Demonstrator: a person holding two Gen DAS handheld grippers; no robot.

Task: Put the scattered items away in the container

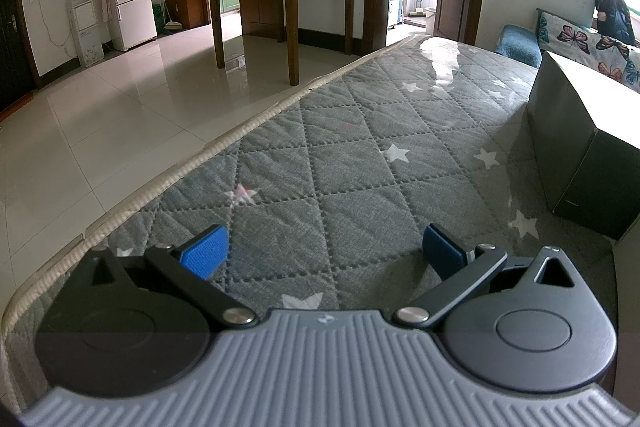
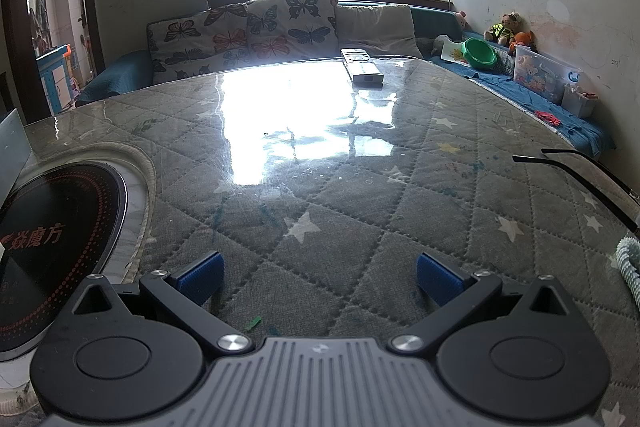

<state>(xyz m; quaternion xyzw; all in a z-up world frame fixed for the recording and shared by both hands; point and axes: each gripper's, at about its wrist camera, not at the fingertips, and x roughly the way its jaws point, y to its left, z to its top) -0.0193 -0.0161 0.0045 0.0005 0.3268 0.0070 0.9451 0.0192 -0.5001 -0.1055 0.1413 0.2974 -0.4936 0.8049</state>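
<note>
Both grippers are spread wide and hold nothing. The left gripper (image 1: 326, 253) hovers low over the quilted table cover (image 1: 360, 155); no loose item lies between or ahead of its blue pads (image 1: 204, 253). The dark box (image 1: 576, 147), judged to be the container, stands ahead and to its right, close by, its near corner facing the gripper. Its opening is not visible from here.

The right gripper (image 2: 320, 277) likewise hangs empty over the cover. Three items show in its view. A remote control (image 2: 362, 67) lies far ahead and slightly right, at the table's far edge, its long axis running almost straight away from the gripper. A pair of glasses (image 2: 580, 183) lies ahead and hard right, much nearer, only its dark temple arms in view, running diagonally. A pale rope-like item (image 2: 630, 267) sits at the extreme right edge, beside the gripper. Its form cannot be made out.

Judgement: every visible item lies on the right gripper's side, so that hand is the nearer one.
</note>
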